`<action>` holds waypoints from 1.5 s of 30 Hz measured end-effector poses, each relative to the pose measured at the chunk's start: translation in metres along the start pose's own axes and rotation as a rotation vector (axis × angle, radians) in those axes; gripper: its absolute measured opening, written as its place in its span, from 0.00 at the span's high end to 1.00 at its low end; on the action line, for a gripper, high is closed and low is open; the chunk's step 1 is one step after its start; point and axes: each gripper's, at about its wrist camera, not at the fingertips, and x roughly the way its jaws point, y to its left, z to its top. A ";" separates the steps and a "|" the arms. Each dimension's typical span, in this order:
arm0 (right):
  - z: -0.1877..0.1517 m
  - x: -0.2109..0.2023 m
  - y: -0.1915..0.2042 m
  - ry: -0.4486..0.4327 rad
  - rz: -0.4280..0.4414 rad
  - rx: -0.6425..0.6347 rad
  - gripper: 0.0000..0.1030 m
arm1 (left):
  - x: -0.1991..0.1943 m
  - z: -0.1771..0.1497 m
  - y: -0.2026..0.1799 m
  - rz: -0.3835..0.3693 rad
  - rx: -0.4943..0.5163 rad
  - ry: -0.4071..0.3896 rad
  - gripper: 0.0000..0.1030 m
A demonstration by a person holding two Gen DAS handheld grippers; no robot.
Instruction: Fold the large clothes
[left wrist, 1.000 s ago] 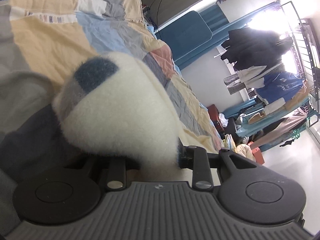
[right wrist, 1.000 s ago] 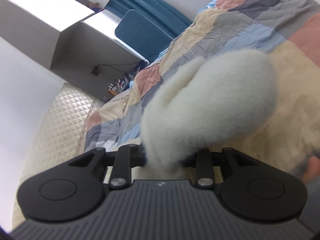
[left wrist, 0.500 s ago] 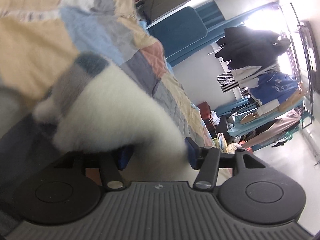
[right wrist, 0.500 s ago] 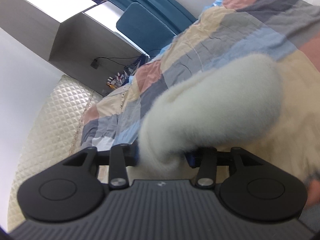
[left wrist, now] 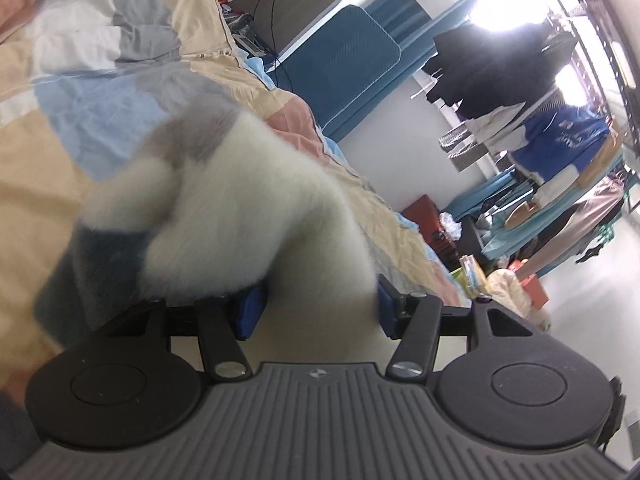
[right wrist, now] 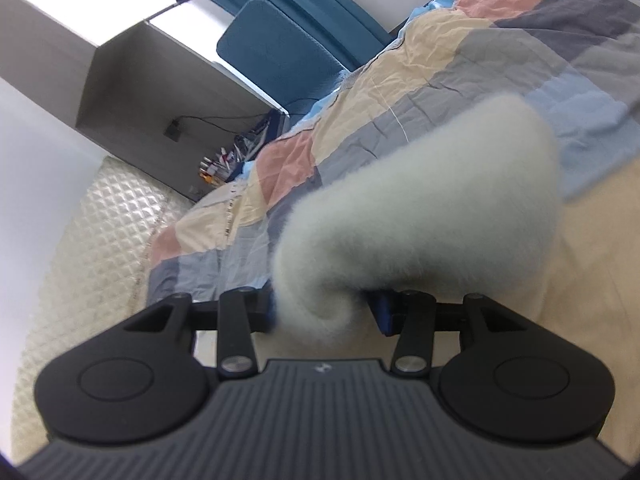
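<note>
A fluffy white garment with grey and dark blue patches point(left wrist: 240, 208) lies bunched over the patchwork bedspread point(left wrist: 100, 92), right in front of my left gripper point(left wrist: 316, 312). The blue pads point(left wrist: 250, 314) stand apart with the fleece loose between them. In the right wrist view a white fluffy fold of the same garment point(right wrist: 420, 216) hangs between the parted jaws of my right gripper point(right wrist: 324, 312); one blue pad point(right wrist: 382, 314) shows, clear of the fleece. Both sets of fingertips are mostly hidden by the fabric.
The bedspread point(right wrist: 400, 92) covers the bed. A teal chair point(left wrist: 344, 60) and a crowded clothes rack point(left wrist: 540, 100) stand beyond the bed. A grey desk unit point(right wrist: 132, 80) and a quilted headboard point(right wrist: 80, 248) show in the right wrist view.
Both grippers have opened from shut on the fleece; the blue pads now show. The garment has slumped lower and both cameras have tilted and pulled back slightly.
</note>
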 end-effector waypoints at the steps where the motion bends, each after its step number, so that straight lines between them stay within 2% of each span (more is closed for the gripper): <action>1: 0.002 0.007 -0.001 0.005 -0.006 -0.008 0.53 | 0.008 0.003 0.003 0.003 0.008 -0.001 0.40; 6: 0.012 0.043 -0.010 0.020 -0.014 -0.047 0.53 | 0.049 0.010 0.018 0.006 0.083 -0.008 0.40; 12: 0.021 0.082 -0.030 0.049 -0.013 0.007 0.52 | 0.089 0.016 0.035 0.023 0.121 0.024 0.40; 16: 0.020 0.096 -0.034 0.040 -0.006 -0.054 0.52 | 0.103 0.020 0.045 0.021 0.128 0.037 0.40; 24: 0.021 0.090 -0.034 0.043 -0.011 -0.044 0.52 | 0.092 0.018 0.035 0.015 0.180 0.035 0.38; 26: 0.020 0.085 -0.026 0.046 -0.030 -0.092 0.52 | 0.083 0.016 0.028 0.015 0.205 0.023 0.34; 28: 0.019 0.077 -0.017 0.042 -0.047 -0.132 0.51 | 0.071 0.013 0.021 0.002 0.238 -0.001 0.25; 30: 0.017 0.069 -0.012 0.030 -0.057 -0.152 0.50 | 0.058 0.009 0.013 -0.006 0.274 -0.023 0.23; 31: 0.015 0.062 -0.008 0.018 -0.063 -0.170 0.47 | 0.052 0.006 0.009 -0.007 0.295 -0.033 0.22; 35: 0.006 0.037 0.005 -0.043 -0.051 -0.254 0.22 | 0.034 -0.006 -0.004 -0.026 0.366 -0.043 0.18; 38: -0.007 0.022 0.011 -0.034 0.016 -0.280 0.22 | 0.039 -0.015 -0.005 0.005 0.398 0.000 0.18; 40: -0.018 0.018 0.016 -0.019 0.027 -0.326 0.23 | 0.047 -0.019 -0.004 0.054 0.423 0.020 0.18; 42: -0.025 0.028 0.024 0.009 -0.015 -0.398 0.23 | 0.058 -0.021 0.000 0.126 0.444 0.032 0.18; 45: -0.024 0.048 0.031 0.026 -0.112 -0.478 0.24 | 0.071 -0.018 0.005 0.185 0.482 0.010 0.18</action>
